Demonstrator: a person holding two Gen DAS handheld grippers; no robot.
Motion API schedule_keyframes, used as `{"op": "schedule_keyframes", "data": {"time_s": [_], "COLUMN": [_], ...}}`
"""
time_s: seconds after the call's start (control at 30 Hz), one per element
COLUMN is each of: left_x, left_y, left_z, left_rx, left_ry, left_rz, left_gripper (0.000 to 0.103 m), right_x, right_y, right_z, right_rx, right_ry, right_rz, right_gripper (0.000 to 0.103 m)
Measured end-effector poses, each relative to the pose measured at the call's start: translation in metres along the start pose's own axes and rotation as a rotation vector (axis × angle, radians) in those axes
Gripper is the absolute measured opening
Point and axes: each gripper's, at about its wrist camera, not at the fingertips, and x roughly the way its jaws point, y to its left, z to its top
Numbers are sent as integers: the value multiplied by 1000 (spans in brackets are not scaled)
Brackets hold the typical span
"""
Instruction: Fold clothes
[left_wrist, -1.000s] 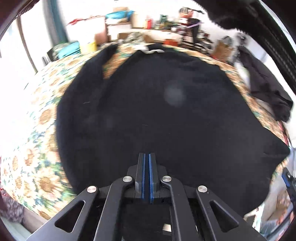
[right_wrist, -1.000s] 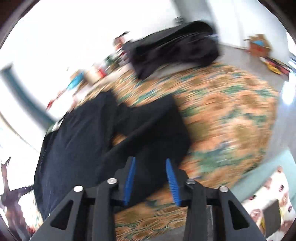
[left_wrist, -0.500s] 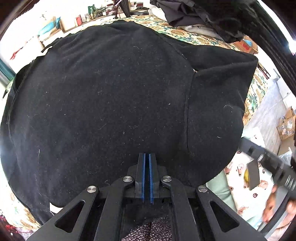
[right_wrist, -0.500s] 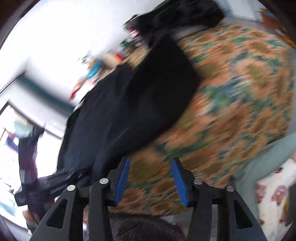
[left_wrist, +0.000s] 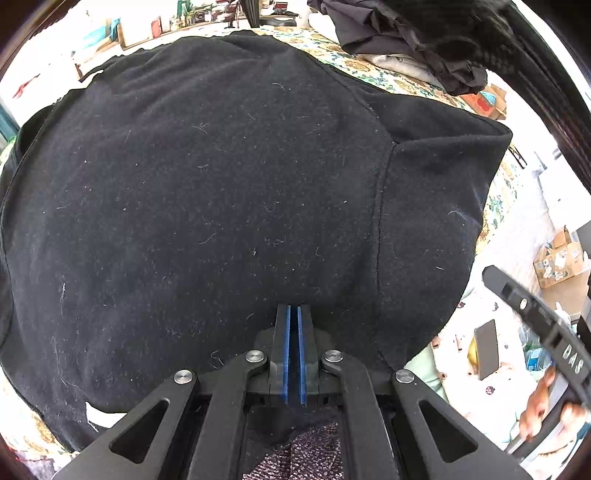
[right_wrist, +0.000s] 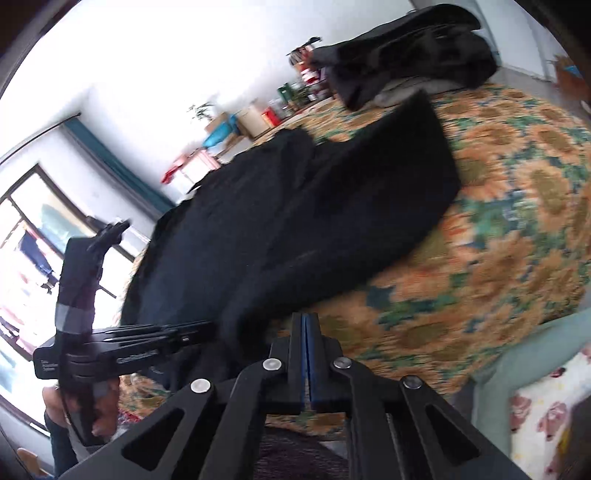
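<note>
A big black shirt (left_wrist: 221, 206) lay spread out on the bed (right_wrist: 517, 229) with the sunflower cover. The left gripper (left_wrist: 293, 317) was pinched tight on the shirt's near edge. The right gripper (right_wrist: 306, 325) was closing, with nothing between its blue pads.

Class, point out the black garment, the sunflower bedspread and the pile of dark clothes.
black garment (left_wrist: 221, 192): left wrist view, middle of body.
sunflower bedspread (right_wrist: 517, 221): right wrist view, bare patch.
pile of dark clothes (right_wrist: 406, 59): right wrist view, middle of heap.

Left gripper (left_wrist: 294, 314) closed over black garment (left_wrist: 221, 192).
</note>
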Motion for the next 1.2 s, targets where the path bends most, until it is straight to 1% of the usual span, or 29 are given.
{"op": "schedule_keyframes", "data": {"time_s": [0.03, 0.07, 0.17, 0.2, 0.23, 0.27, 0.3, 0.37, 0.4, 0.43, 0.53, 0.6, 0.63, 0.7, 0.73, 0.77, 0.8, 0.83, 0.87, 0.93, 1.0, 1.1, 1.17, 1.2], "left_x": [-1, -1, -4, -1, 4, 6, 6, 6, 6, 5, 3, 2, 2, 1, 1, 1, 0, 0, -1, -1, -2, -4, -5, -6], "left_y": [1, 2, 8, 3, -18, -26, -29, -34, -37, -38, -41, -43, -43, -44, -44, -44, -44, -44, -44, -44, -43, -40, -38, -38], "left_z": [0, -1, -2, -8, 2, 5, 6, 7, 7, 7, 6, 6, 6, 8, 9, 10, 11, 11, 11, 12, 13, 15, 16, 17], "left_rx": [2, 4, -1, -2, -2, -2, 1, 11, 18, 28, 62, 80, 82, 78, 74, 73, 73, 75, 79, 87, 86, 80, 81, 82], "left_ry": [-1, -2, -8, -8, -8, -7, -7, -6, -6, -8, -22, -26, -25, -17, -13, -11, -9, -10, -11, -12, -12, -11, -12, -13], "left_rz": [1, 1, -5, -5, -2, 2, 7, 20, 28, 35, 50, 59, 64, 74, 78, 81, 84, 88, 91, 94, 91, 82, 79, 77], "left_gripper": [3, 3, 3, 3, 3, 3, 3, 3, 3, 3, 3, 3, 3, 3, 3, 3, 3, 3, 3, 3, 3, 3, 4, 4], "right_x": [-2, -3, 2, 5, 11, 19, 24, 30, 32, 28, 2, -19, -27, -43, -45, -40, -36, -31, -21, 2, 24, 51, 64, 64], "right_y": [-6, -13, -24, -27, -29, -27, -25, -23, -22, -23, -29, -31, -33, -37, -37, -34, -31, -29, -25, -12, 1, 12, 15, 17], "right_z": [4, 10, 22, 27, 33, 39, 44, 50, 53, 56, 63, 68, 71, 75, 73, 68, 62, 54, 42, 22, 8, 0, -2, -1], "right_rx": [22, 48, 112, 131, 148, 158, 159, 155, 153, 155, 174, 168, 161, 146, 133, 114, 95, 82, 71, 59, 66, 95, 113, 98], "right_ry": [-9, -19, -41, -42, -31, -20, -27, -43, -50, -72, -171, -235, -241, -254, -238, -201, -165, -132, -92, -12, 45, 92, 112, 106], "right_rz": [-18, -31, -56, -69, -96, -116, -103, -77, -73, -65, -35, -85, -88, -93, -91, -83, -75, -64, -30, 65, 128, 174, 204, 211], "right_gripper": [35, 41, 47, 51, 52, 50, 49, 35, 14, 6, 2, 1, 2, 8, 15, 19, 30, 33, 33, 48, 53, 54, 44, 30]}}
